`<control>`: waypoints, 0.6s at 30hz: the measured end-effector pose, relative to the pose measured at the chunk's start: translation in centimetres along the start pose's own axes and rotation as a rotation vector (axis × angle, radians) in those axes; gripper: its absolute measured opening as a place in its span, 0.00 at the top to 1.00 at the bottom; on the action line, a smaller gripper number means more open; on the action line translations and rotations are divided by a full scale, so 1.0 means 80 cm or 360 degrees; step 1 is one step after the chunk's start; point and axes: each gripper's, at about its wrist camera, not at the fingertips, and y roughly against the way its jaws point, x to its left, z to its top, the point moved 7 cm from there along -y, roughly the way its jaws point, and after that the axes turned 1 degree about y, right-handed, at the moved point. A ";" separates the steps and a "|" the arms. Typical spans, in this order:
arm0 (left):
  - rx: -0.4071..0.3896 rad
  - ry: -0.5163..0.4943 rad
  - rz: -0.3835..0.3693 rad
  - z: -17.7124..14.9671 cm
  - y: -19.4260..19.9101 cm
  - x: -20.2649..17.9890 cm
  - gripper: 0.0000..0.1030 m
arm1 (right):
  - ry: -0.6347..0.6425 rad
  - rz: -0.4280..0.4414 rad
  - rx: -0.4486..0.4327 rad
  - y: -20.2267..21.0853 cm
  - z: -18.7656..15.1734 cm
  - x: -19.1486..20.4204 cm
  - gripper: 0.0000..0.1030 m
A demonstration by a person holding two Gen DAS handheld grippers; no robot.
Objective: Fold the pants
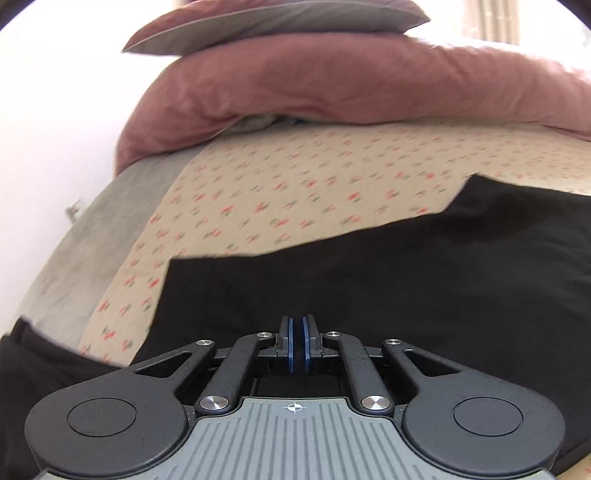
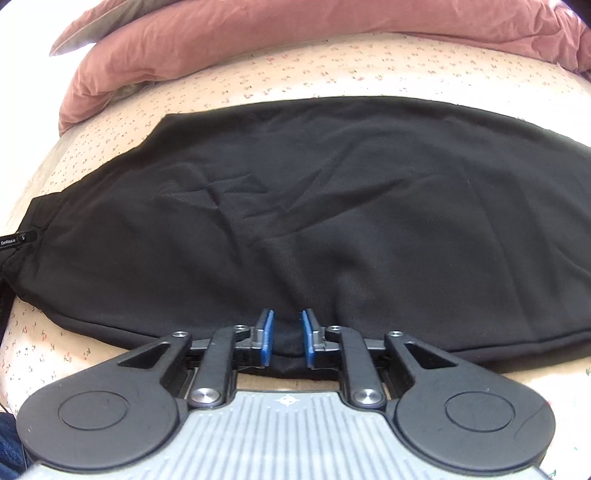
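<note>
Black pants (image 2: pixel 295 206) lie spread across a floral bedsheet (image 2: pixel 110 122). In the right wrist view my right gripper (image 2: pixel 288 338) sits at the near edge of the pants, its blue pads a little apart with the black hem bunched between them. In the left wrist view the pants (image 1: pixel 369 280) fill the lower half. My left gripper (image 1: pixel 297 343) is over the black fabric with its pads nearly together; a thin gap shows and I cannot tell whether cloth is pinched in it.
A pink duvet (image 1: pixel 332 88) and a grey-pink pillow (image 1: pixel 273 22) are piled at the far side of the bed. A grey sheet (image 1: pixel 85 251) covers the left edge. The other gripper's black body (image 2: pixel 14 240) shows at the left of the right wrist view.
</note>
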 end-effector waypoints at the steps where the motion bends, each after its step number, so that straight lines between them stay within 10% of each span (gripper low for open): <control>1: 0.0002 -0.0016 -0.0043 0.013 -0.004 -0.012 0.91 | 0.0021 0.0010 -0.0027 0.000 0.003 0.006 0.62; 8: 0.0067 -0.0024 -0.0436 0.103 -0.080 -0.126 0.83 | 0.0092 -0.0002 0.0007 -0.029 0.012 0.032 0.62; 18: 0.0139 -0.0180 -0.0447 0.139 -0.167 -0.221 0.74 | 0.0112 -0.0013 0.0036 -0.032 0.013 0.034 0.60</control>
